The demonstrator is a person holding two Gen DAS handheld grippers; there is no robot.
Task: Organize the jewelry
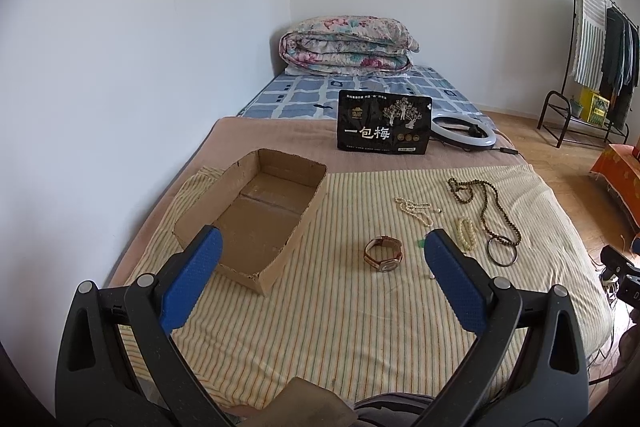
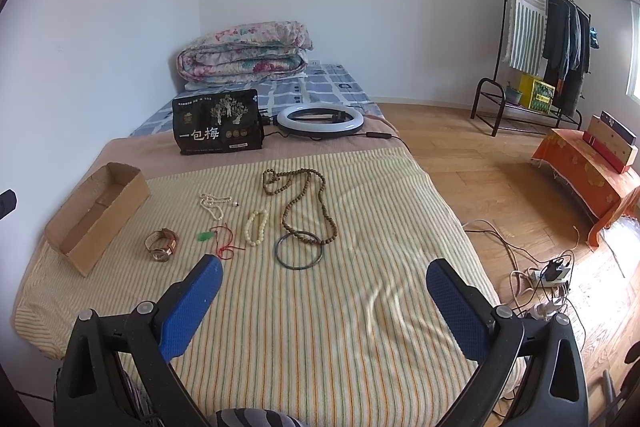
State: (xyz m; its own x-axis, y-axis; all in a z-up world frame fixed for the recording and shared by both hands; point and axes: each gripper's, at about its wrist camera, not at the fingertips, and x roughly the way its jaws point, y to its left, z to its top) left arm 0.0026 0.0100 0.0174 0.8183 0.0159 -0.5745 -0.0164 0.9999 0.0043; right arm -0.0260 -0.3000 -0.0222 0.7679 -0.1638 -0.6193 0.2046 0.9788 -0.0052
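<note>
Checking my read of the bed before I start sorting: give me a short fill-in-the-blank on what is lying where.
1. The cardboard box holds ____ jewelry so far.
2. The long brown bead necklace overlaps the dark ____ lying nearest the right gripper.
3. The wristwatch lies between the box and the green pendant on a ____ cord.
4. The left gripper is ____ and holds nothing.

Missing words: no; bangle; red; open

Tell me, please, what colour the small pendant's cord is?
Red; the pendant's cord shows best in the right wrist view.
</note>
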